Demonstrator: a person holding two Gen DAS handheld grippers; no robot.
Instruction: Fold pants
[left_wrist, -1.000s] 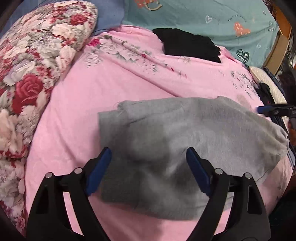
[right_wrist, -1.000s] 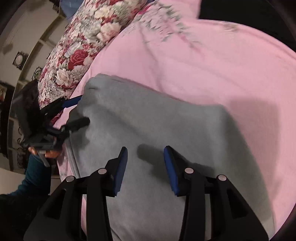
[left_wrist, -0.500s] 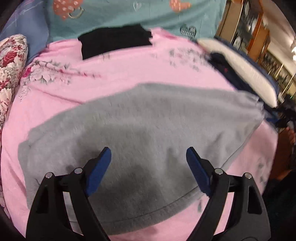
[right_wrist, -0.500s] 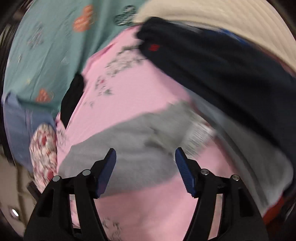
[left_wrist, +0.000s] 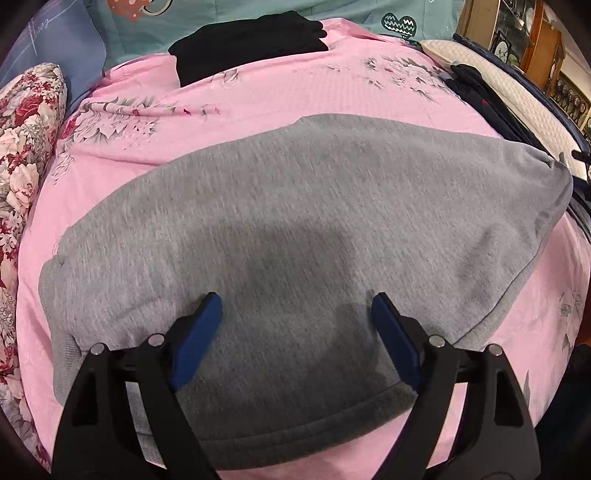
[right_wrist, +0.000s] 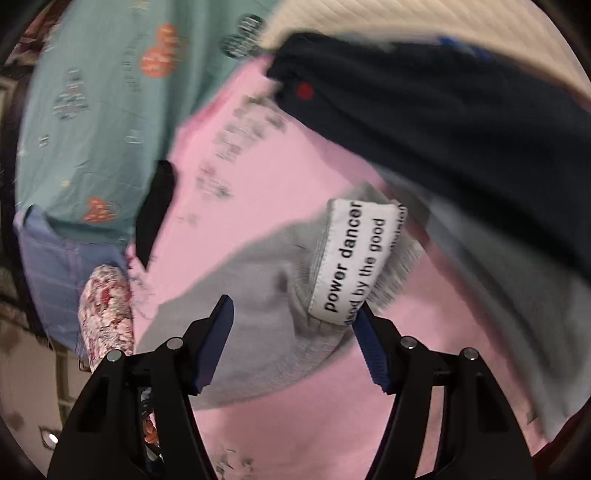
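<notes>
Grey knit folded pants (left_wrist: 314, 221) are filling mid-frame on the pink floral bedsheet (left_wrist: 258, 99); left claw (left_wrist: 295, 332) and right claw (right_wrist: 291, 332) are hovering agape, gripping nothing.

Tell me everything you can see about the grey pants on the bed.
The grey pants look like soft heathered jersey, lying folded and mostly flat across the pink sheet. A ribbed hem runs along the near edge. One end shows a white label printed "power dancer". Both grippers' jaws stand open above the fabric; neither grips it.
</notes>
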